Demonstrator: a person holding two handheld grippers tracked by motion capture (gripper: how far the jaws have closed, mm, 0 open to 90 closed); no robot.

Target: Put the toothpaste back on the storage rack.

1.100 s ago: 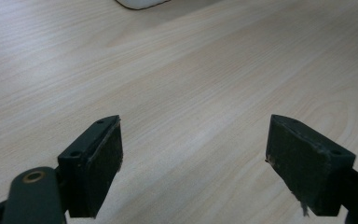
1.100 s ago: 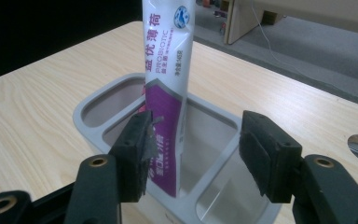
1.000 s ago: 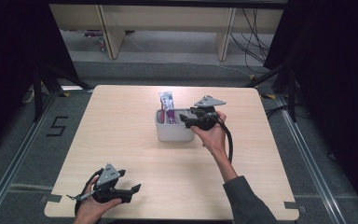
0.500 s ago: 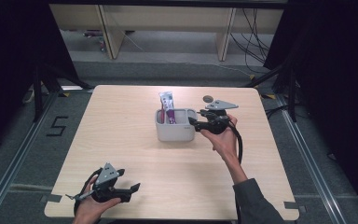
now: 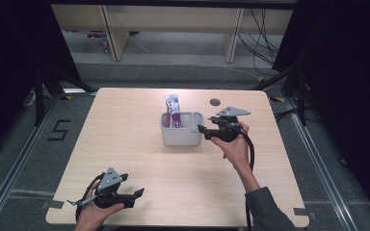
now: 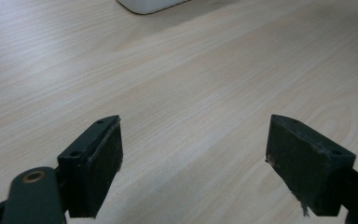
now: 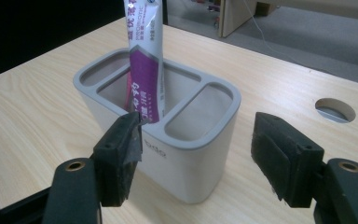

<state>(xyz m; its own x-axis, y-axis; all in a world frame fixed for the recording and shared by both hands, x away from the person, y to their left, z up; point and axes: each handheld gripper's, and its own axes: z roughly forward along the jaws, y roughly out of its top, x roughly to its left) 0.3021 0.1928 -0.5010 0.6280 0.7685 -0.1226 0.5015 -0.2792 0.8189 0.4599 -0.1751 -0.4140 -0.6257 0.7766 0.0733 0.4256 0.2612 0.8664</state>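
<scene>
A grey holder [image 5: 182,129] with several compartments stands near the middle of the table. A white and purple toothpaste tube [image 5: 174,109] stands upright in its middle compartment [image 7: 144,60]. My right gripper [image 5: 206,126] sits just right of the holder [image 7: 182,140] and points at it. It is open [image 7: 196,154]; its jaws have just been opening, and nothing is pressed between the pads. My left gripper [image 5: 132,196] rests near the front left edge, open [image 6: 193,158] over bare wood.
A round cable hole [image 5: 215,102] lies in the tabletop [image 5: 125,125] behind the right gripper, also in the right gripper view [image 7: 335,109]. A corner of the holder [image 6: 149,4] shows far ahead of the left jaws. Shelving and cables stand beyond the far edge.
My right gripper has drawn back to the right, from over the holder's right end to beside it, and its jaws stand wider. The left gripper has stayed put.
</scene>
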